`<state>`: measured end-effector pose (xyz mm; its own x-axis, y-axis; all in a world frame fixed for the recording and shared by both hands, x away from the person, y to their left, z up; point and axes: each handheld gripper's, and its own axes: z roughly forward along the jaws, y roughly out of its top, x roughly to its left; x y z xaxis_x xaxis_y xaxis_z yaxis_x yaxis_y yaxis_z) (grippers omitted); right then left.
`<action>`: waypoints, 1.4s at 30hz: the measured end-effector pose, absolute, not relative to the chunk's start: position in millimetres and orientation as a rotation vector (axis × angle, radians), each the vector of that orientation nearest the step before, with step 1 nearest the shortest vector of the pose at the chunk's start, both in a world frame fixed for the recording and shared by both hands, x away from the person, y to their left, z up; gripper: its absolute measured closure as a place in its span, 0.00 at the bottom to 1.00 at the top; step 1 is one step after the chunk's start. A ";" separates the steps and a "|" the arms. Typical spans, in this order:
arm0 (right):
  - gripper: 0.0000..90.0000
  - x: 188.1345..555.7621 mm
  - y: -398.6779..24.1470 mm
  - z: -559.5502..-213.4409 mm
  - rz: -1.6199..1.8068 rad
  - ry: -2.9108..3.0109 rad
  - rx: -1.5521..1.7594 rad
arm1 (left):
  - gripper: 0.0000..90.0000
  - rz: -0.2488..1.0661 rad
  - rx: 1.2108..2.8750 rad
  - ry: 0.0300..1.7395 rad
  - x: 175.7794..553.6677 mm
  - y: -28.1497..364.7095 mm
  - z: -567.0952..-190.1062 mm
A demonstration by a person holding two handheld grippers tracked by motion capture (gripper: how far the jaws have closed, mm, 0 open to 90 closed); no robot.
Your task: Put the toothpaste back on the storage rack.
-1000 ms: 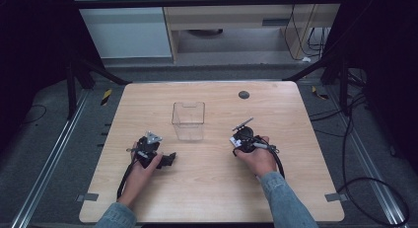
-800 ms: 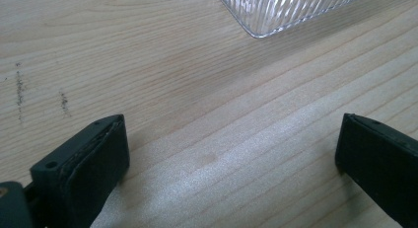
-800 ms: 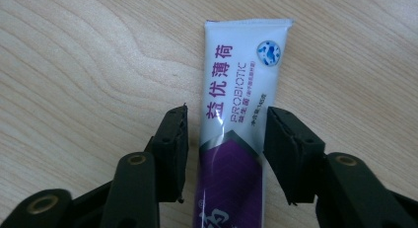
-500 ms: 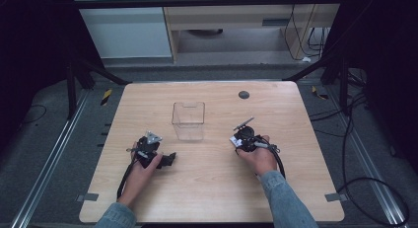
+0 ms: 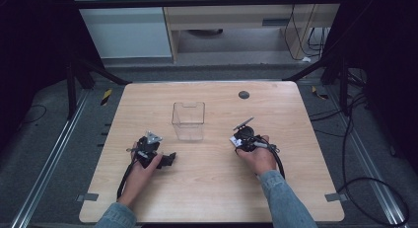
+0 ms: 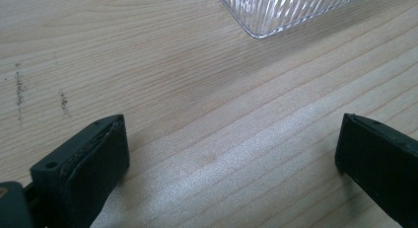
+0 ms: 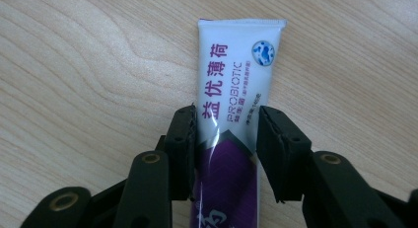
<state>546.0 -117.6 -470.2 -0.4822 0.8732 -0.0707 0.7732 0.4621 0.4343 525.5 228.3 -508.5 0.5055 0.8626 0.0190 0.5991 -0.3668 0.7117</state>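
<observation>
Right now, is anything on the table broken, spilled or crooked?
Nothing stands out. The clear ribbed plastic box stands upright on the light wooden table, and nothing is spilled. The white-and-purple toothpaste tube lies flat and undented between the jaws of the right hand-held gripper, which have just been closing.

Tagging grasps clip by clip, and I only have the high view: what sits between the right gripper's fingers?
Observer: A white and purple tube printed PROBIOTIC. The right gripper has just been closing, and its fingers touch both sides of the tube.
Operator: And the left gripper?
Observer: The left gripper is open over bare table, with nothing between its fingers.
Operator: What lies ahead of it?
Observer: A corner of the clear ribbed container.
</observation>
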 end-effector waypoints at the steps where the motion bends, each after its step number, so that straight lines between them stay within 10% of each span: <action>1: 0.65 546.0 -118.1 -470.5 0.504 2.429 1.415 | 0.00 0.522 2.098 1.191 525.5 228.3 -508.5; 42: 0.88 541.7 -128.2 -465.7 0.603 2.383 1.477 | 0.00 0.521 2.097 1.191 525.6 228.2 -508.5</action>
<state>541.7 -128.2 -465.7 -0.4424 0.8968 -0.0123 0.7830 0.3929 0.4823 525.6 228.2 -508.5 0.5057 0.8625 0.0186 0.5989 -0.3665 0.7121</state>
